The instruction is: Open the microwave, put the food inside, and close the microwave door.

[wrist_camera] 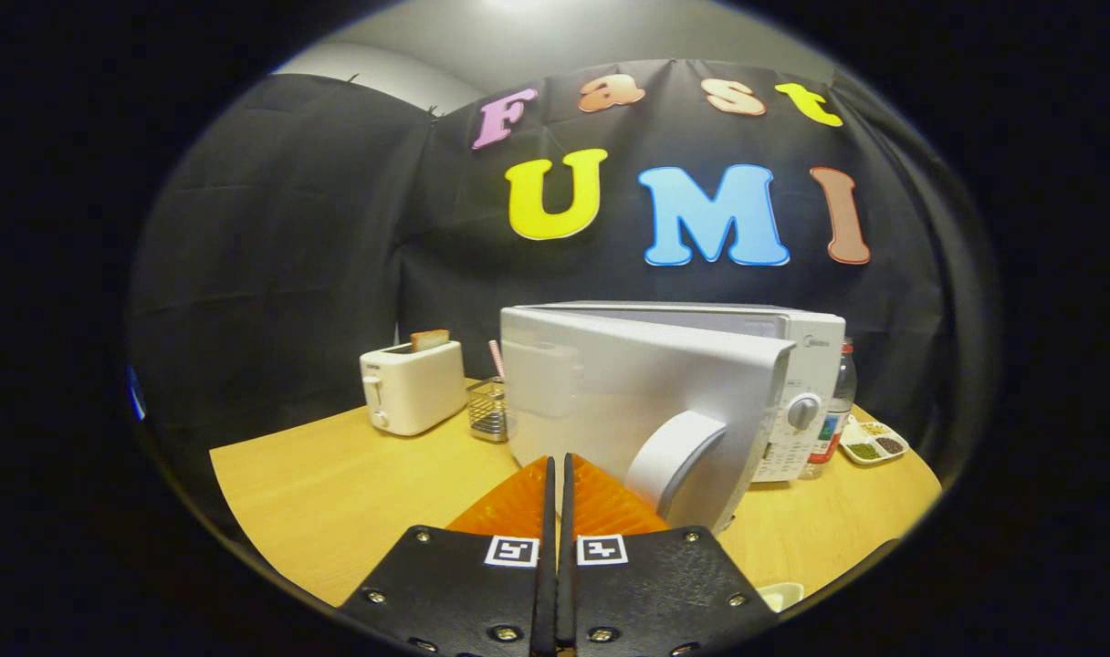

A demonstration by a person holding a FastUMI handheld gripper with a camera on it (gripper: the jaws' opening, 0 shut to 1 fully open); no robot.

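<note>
The white microwave (pixel 806 365) stands on the wooden table (pixel 336 493) just ahead of me. Its door (pixel 628 383) hangs partly open, hinged on the left and swung out toward me, with its curved handle (pixel 674 456) near the free right edge. The inside of the oven is hidden behind the door. My gripper (pixel 556 461) is shut with nothing between its fingers. The fingertips sit right at the lower outer face of the door, left of the handle; I cannot tell whether they touch it.
A white toaster (pixel 413 391) with a slice of toast stands at the back left, a small wire basket (pixel 488 412) beside it. Right of the microwave are a bottle (pixel 836 406) and a divided dish (pixel 873 443) of spices. A small white dish (pixel 780 595) lies near my right finger.
</note>
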